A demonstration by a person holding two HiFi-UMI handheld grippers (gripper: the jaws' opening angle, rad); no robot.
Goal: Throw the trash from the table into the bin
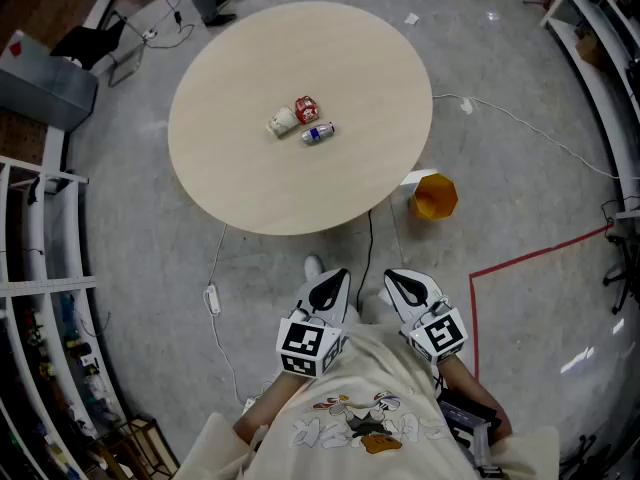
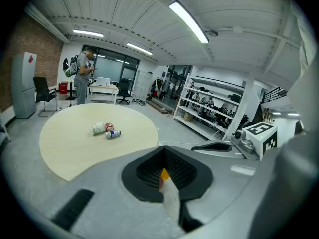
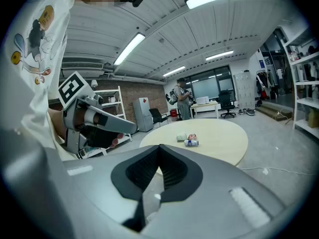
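Though bottle (image 1: 317, 133) shows blue label | print too small

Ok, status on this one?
Shut, empty: left gripper, right gripper, short of table. Untouched mid-table: cup, red item, bottle. Beside it, orange bin on floor. Floor cable ahead.

Grey concrete floor (image 1: 520, 58), one white cable (image 1: 545, 140) trailing across it, red tape line (image 1: 540, 253) marked on it. White shelving racks (image 1: 603, 78) along the walls. Grey cabinet (image 2: 24, 83); black office chair (image 2: 44, 91) beside it. One person (image 2: 82, 76) standing at a far desk (image 2: 103, 88). Ceiling strip lights (image 2: 188, 21).
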